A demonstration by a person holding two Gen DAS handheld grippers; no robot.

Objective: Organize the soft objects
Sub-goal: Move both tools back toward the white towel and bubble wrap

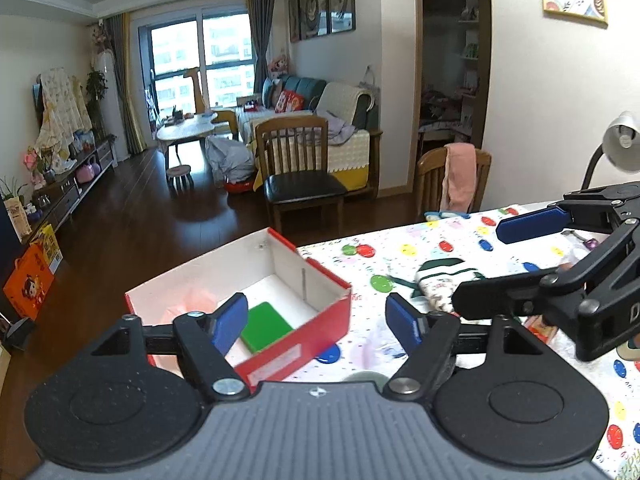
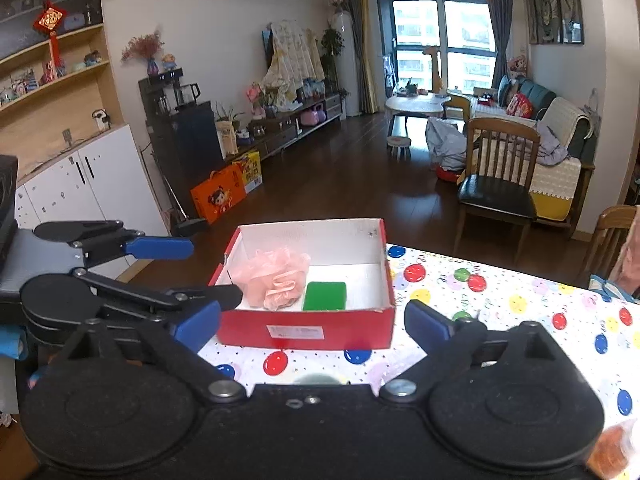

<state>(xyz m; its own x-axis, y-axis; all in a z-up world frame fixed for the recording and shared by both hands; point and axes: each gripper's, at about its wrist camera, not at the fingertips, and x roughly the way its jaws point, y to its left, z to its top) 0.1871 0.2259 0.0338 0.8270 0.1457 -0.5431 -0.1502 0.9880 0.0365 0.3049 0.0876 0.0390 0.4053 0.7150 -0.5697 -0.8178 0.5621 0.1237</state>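
At the left corner of the table [image 2: 520, 280], which wears a white cloth printed with coloured balloons, stands a red box [image 2: 308, 330] with a white inside and no lid. The box sits right at the table's left edge, with the dark wooden floor visible beyond it.

Inside the box, a pink mesh bath puff [image 2: 276, 276] lies in the left part, against the near wall. Just to its right, touching or nearly touching it, a flat green sponge [image 2: 324, 296] lies on the box floor; the right part of the box is bare white.

The left gripper [image 1: 316, 324] hangs over the near right corner of the box with its blue pads spread apart and nothing between them; it is released. In the right wrist view it shows from the side, left of the box, jaws likewise apart.

Further right, near the middle of the table, a folded white cloth with green trim and a small print [image 1: 440, 284] lies flat on the tablecloth, well apart from the box.

The right gripper [image 2: 312, 330] faces the box's near wall with its blue pads wide apart and empty, also released. In the left wrist view it appears at the right edge, above the folded cloth, without touching it.
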